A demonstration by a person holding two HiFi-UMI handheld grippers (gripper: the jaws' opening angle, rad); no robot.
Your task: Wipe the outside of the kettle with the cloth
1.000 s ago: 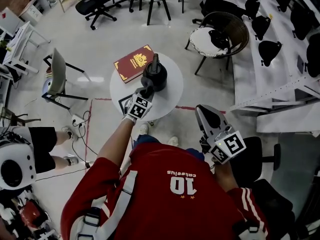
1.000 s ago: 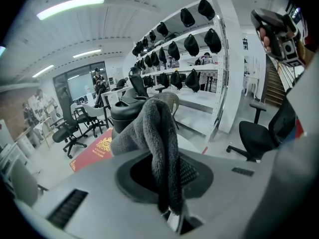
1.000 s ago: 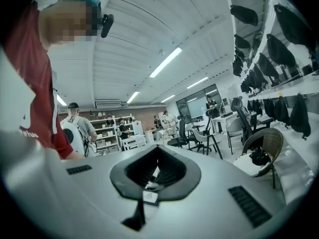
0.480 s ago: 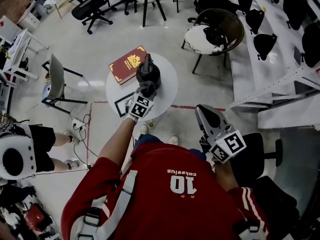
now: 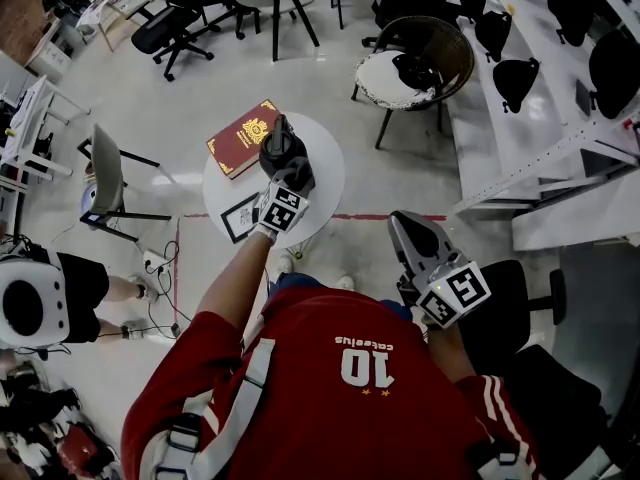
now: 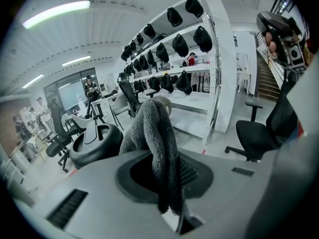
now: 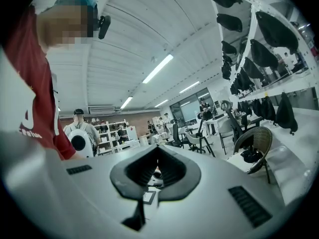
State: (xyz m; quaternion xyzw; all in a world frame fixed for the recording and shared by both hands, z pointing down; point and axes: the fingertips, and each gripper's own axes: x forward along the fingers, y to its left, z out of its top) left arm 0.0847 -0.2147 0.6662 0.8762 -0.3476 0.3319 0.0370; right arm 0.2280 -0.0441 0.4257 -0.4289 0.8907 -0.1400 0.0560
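Jaws of the left gripper (image 6: 168, 183) are closed on a grey fluffy cloth (image 6: 154, 128), which is clamped between them and stands up past the fingertips in a thick fold. Just to the left of those fingertips, in the left gripper view, a round black kettle (image 6: 94, 143) with a flat lid and a tall handle is seen. In the head view the cloth (image 5: 296, 175) is held against the near side of the kettle (image 5: 280, 149), and the two appear to touch. The kettle is carried upright by a small round white table (image 5: 326, 164). A red hardback book with a gold emblem (image 5: 243, 136) is laid on the table beyond the kettle, overhanging the rim.

The right gripper (image 7: 157, 151) is held well apart from the table, low at the person's side, its jaws brought together with nothing between them.
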